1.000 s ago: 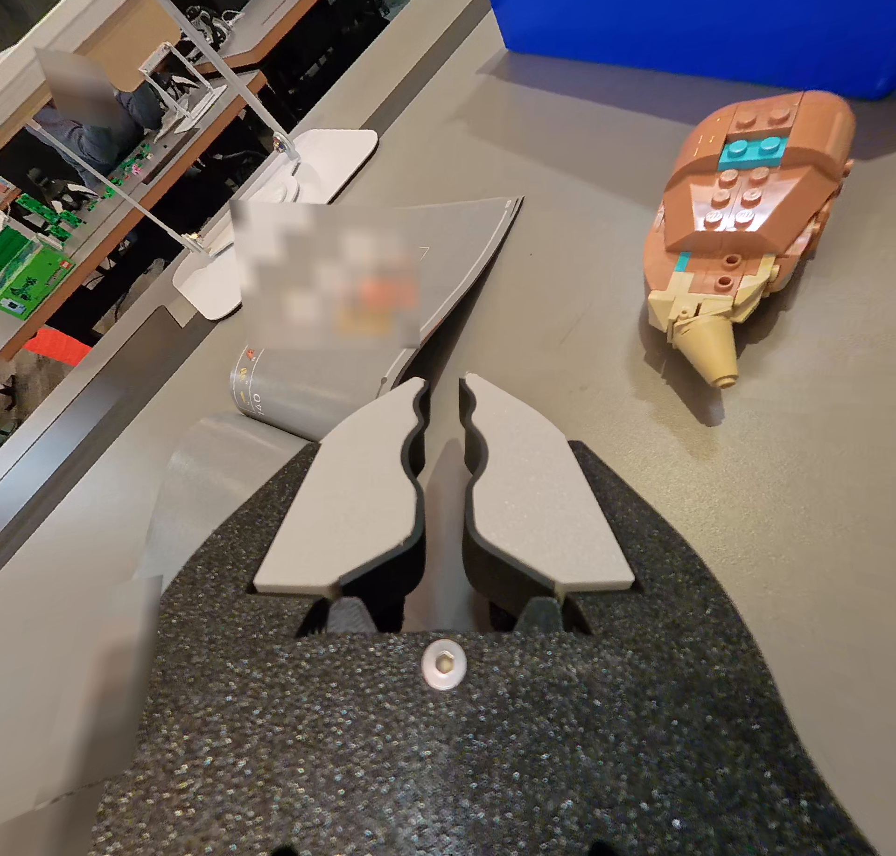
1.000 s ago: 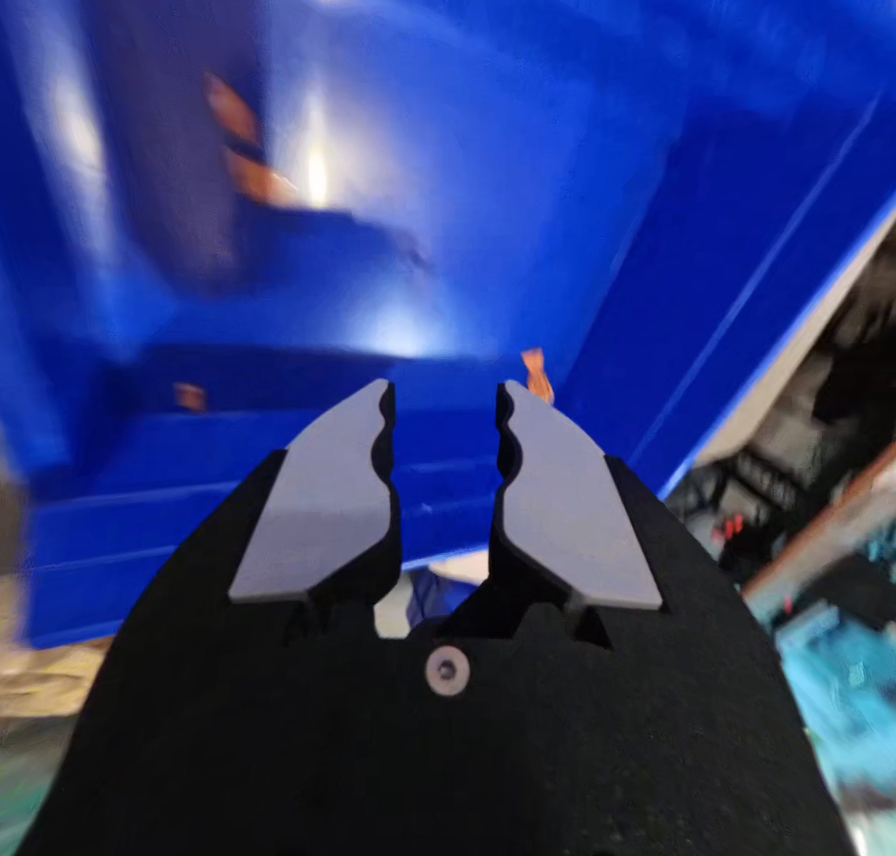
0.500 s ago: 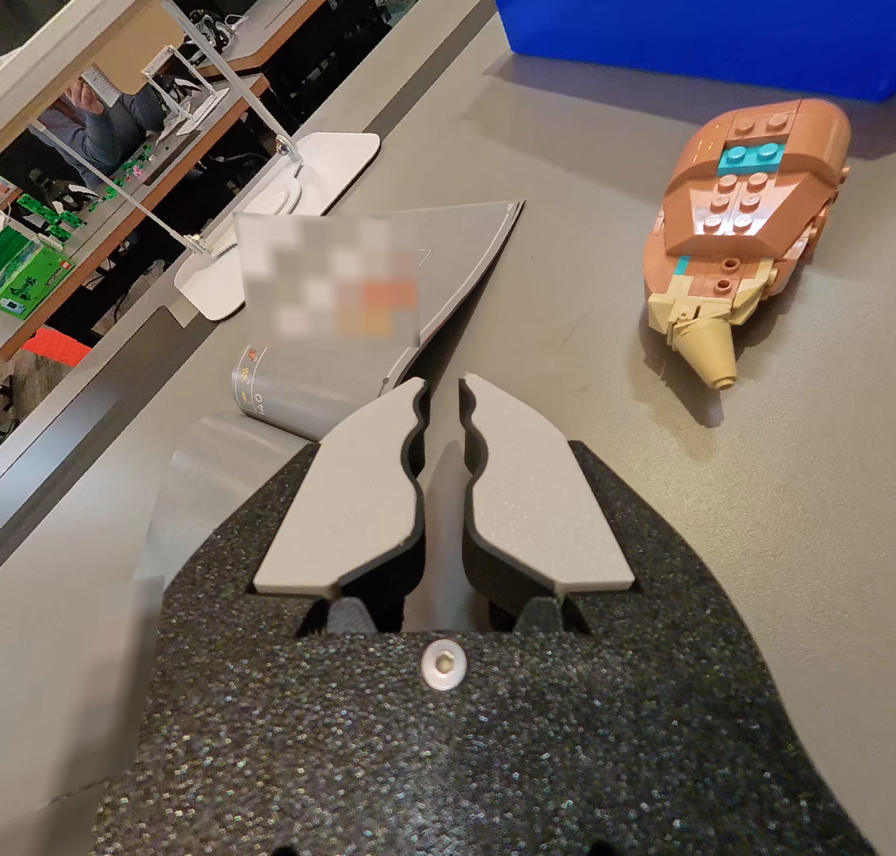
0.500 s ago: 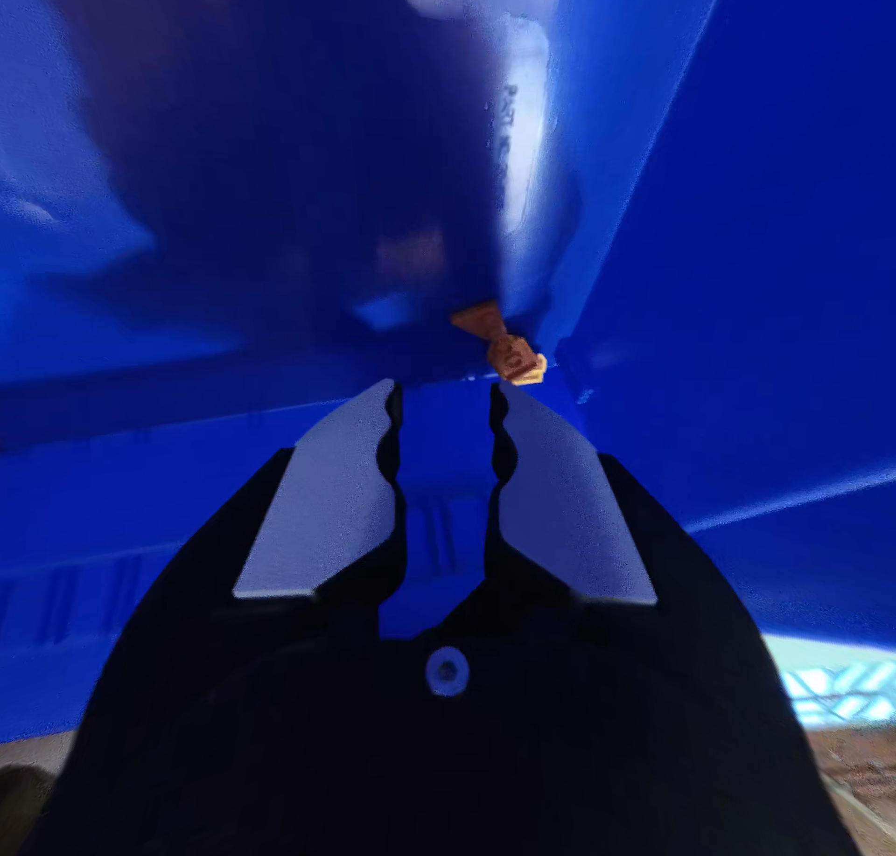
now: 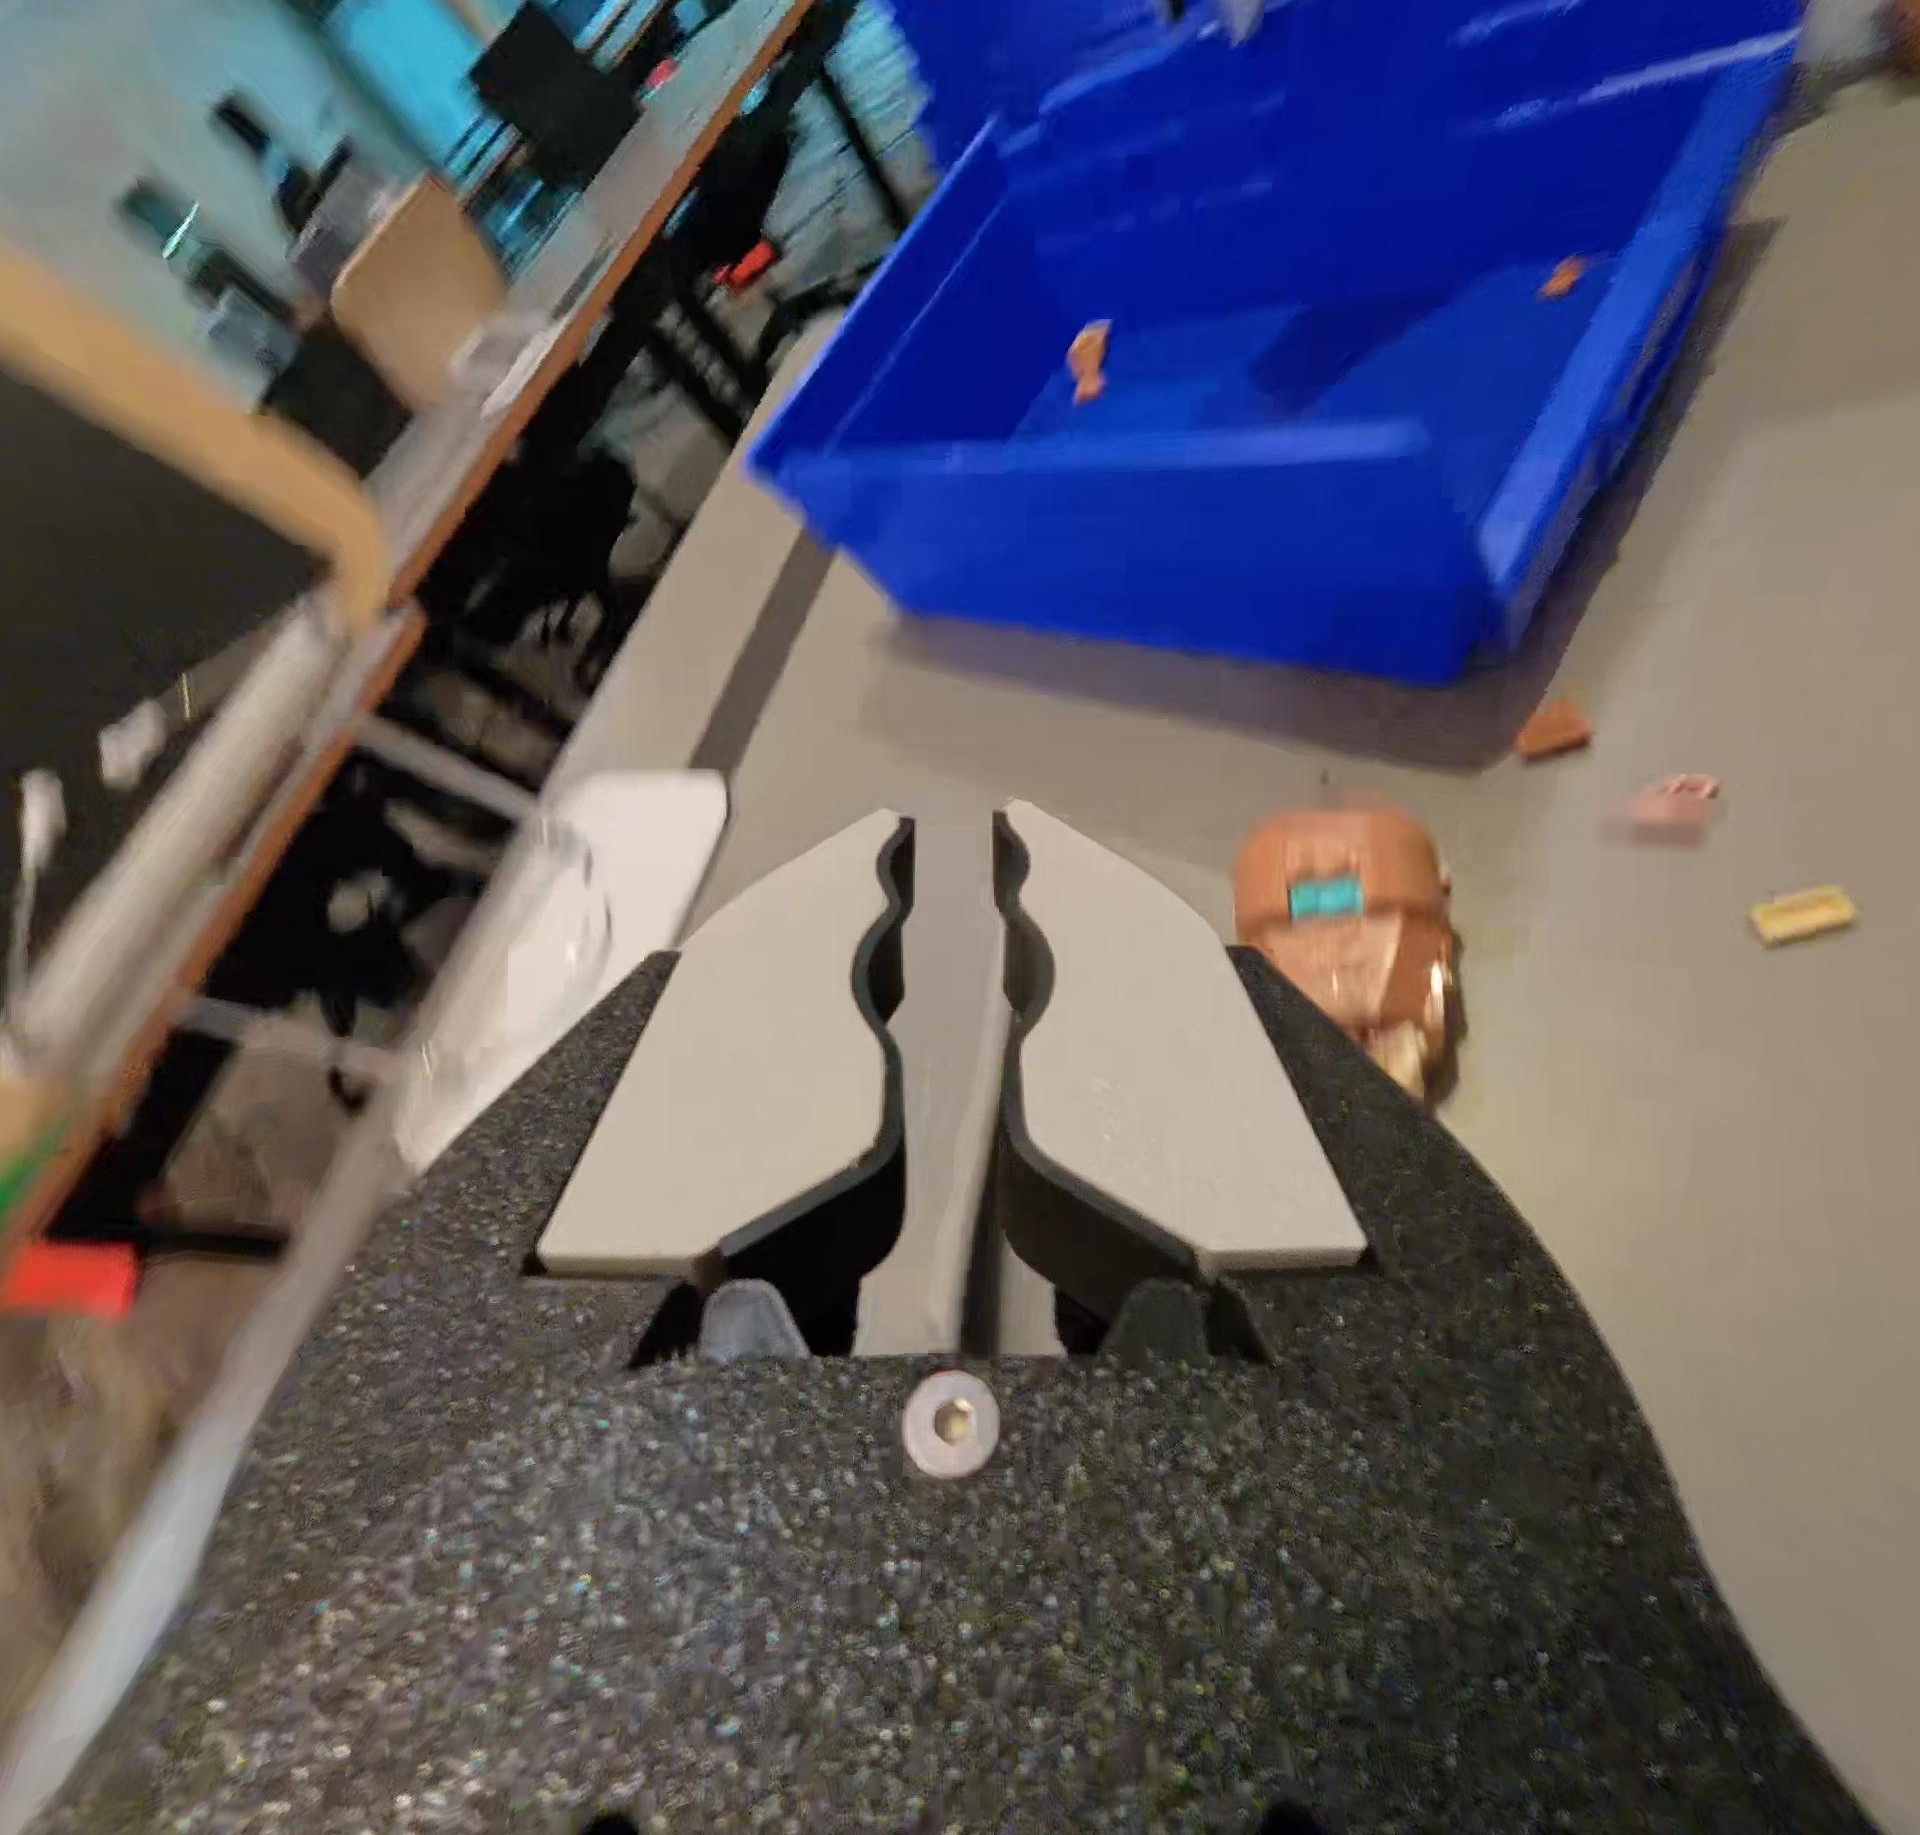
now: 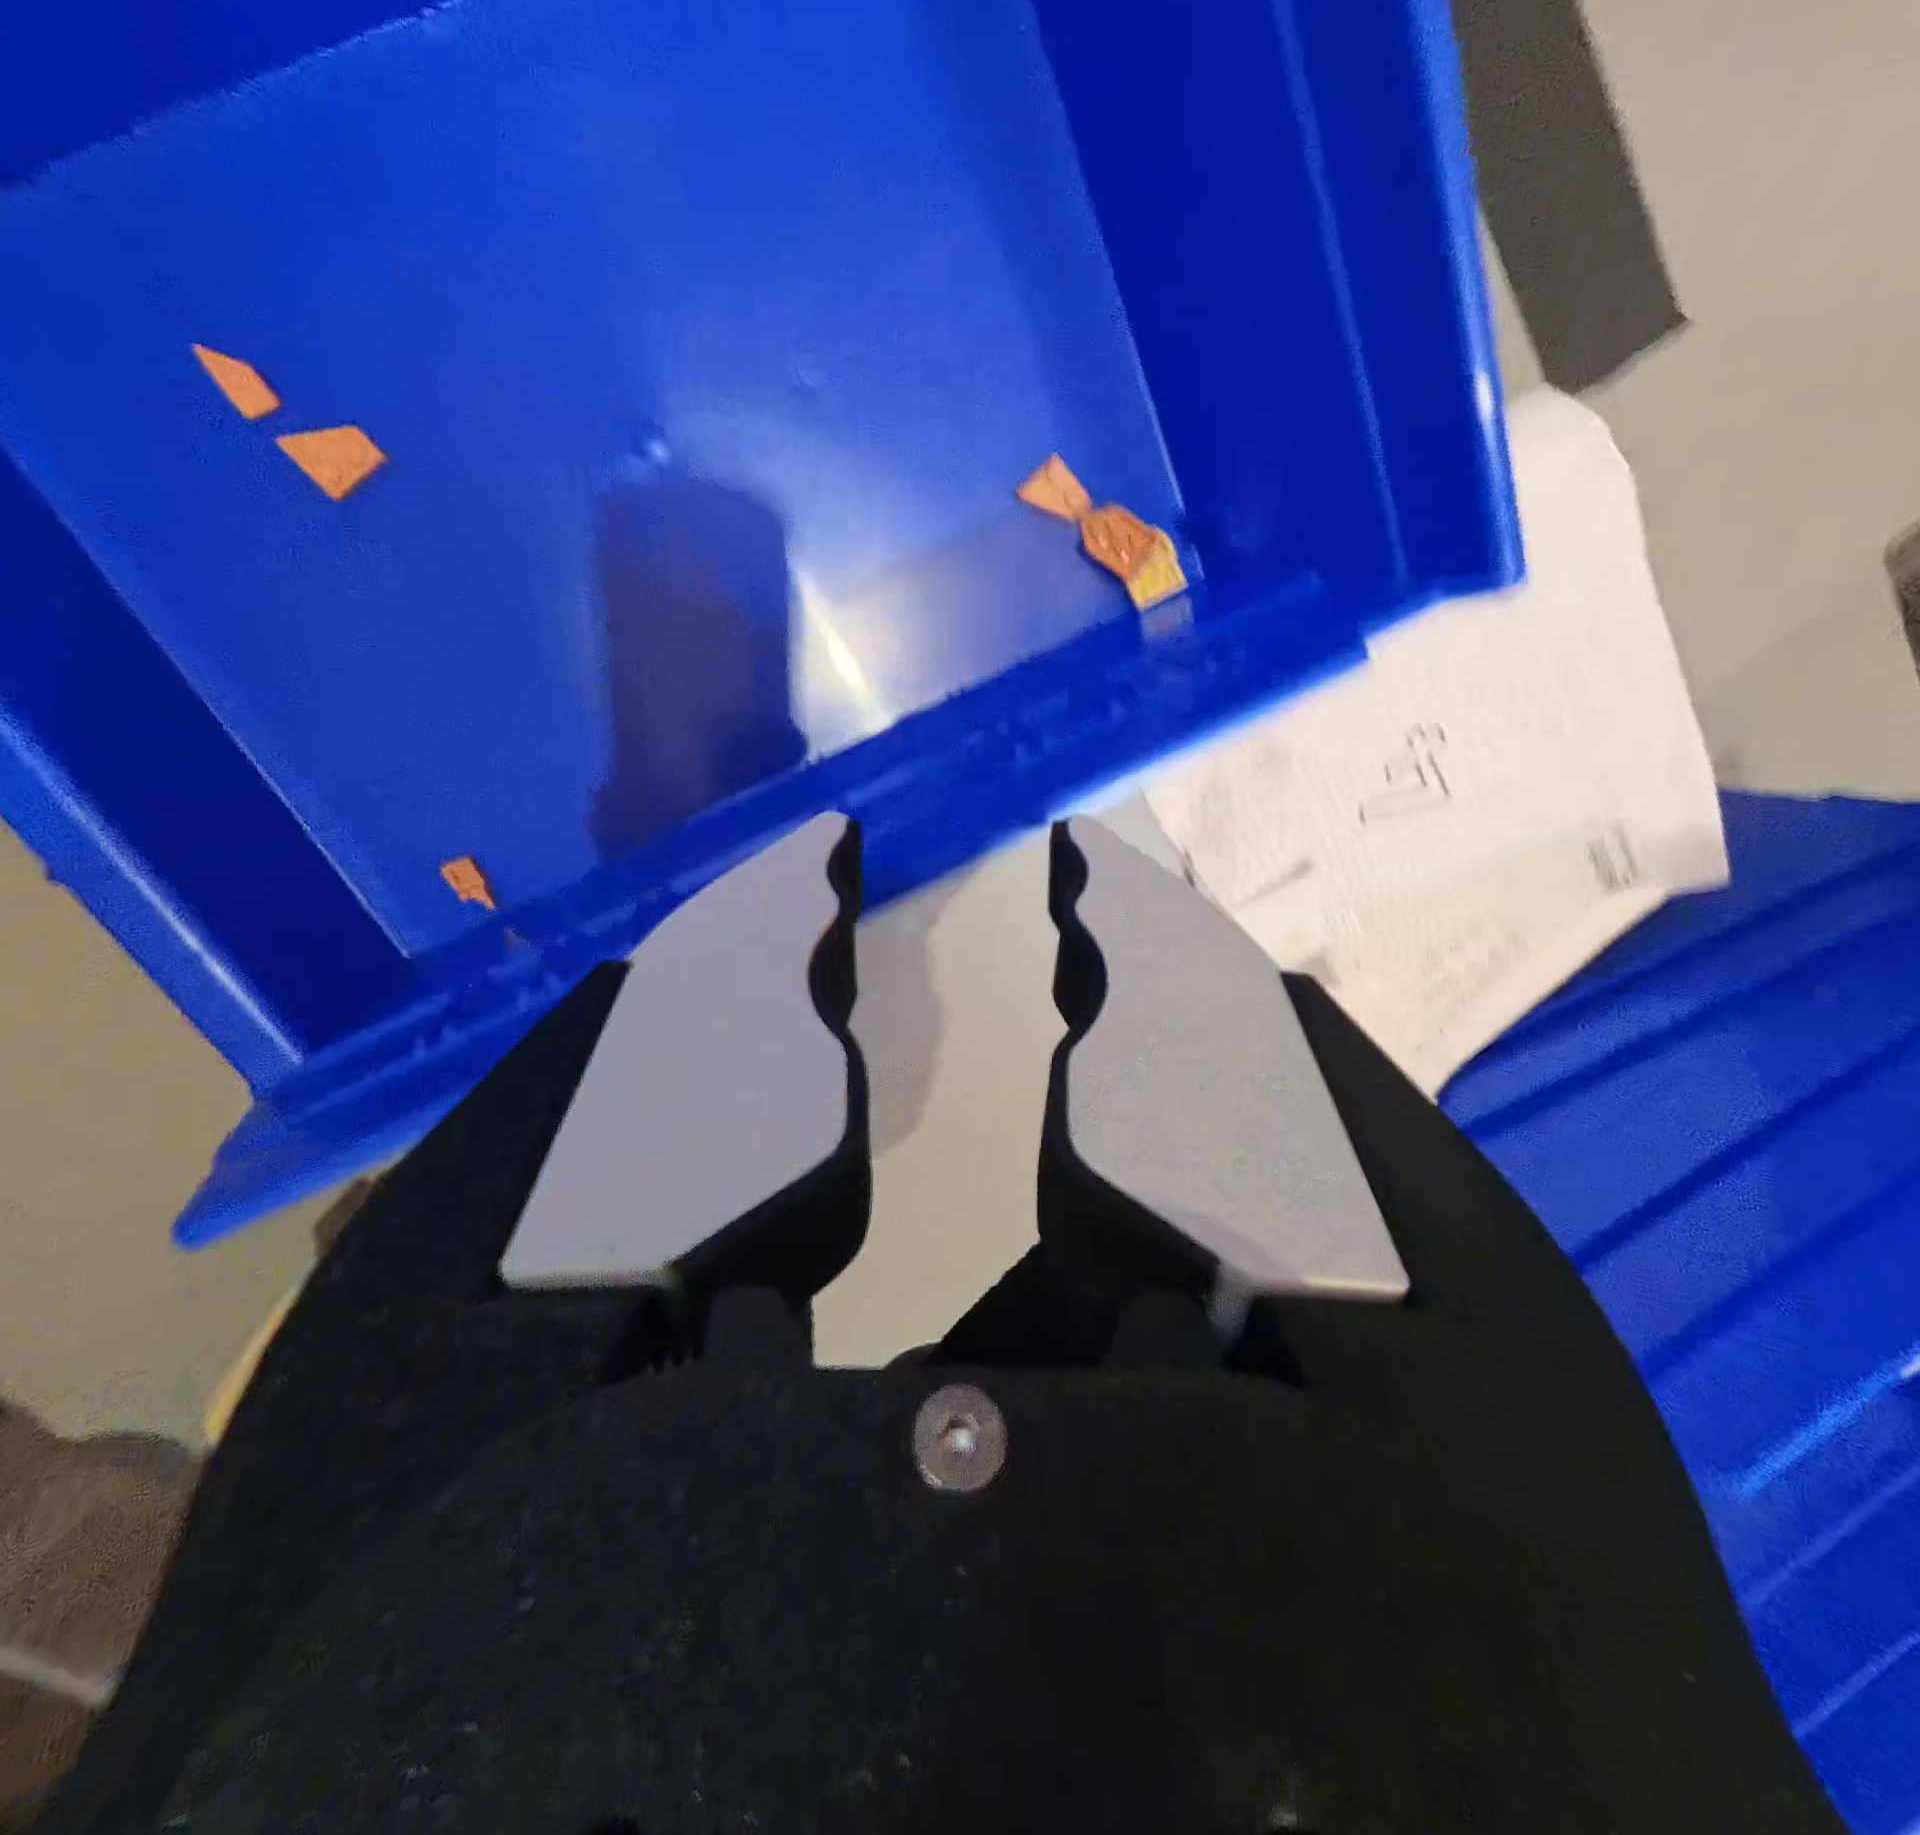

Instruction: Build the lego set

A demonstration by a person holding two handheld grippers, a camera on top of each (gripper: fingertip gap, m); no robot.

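Observation:
The brown lego model (image 5: 1340,912) with a teal plate lies on the grey table just right of my left gripper (image 5: 954,824), which is almost shut with a thin slit and holds nothing. Behind it stands the blue bin (image 5: 1195,538) with brown pieces (image 5: 1088,357) inside. My right gripper (image 6: 956,835) is open and empty, hovering over the near rim of the bin (image 6: 1039,736). Several orange-brown pieces lie on the bin floor: two at the left (image 6: 237,380), a cluster with a tan bit in the right corner (image 6: 1101,528), and one near the front (image 6: 468,881).
Loose pieces lie on the table right of the model: a brown one (image 5: 1553,729), a pink one (image 5: 1673,803) and a tan one (image 5: 1803,915). A white printed sheet (image 6: 1455,798) lies beside the bin, with another blue plastic part (image 6: 1714,1162) at the right. The table edge runs along the left. Spacing between my two grippers at the tips: around 35 centimetres.
My left gripper has swung towards the bin, so the booklet has left its view. My right gripper has drawn back out of the bin to its near rim and opened a little wider.

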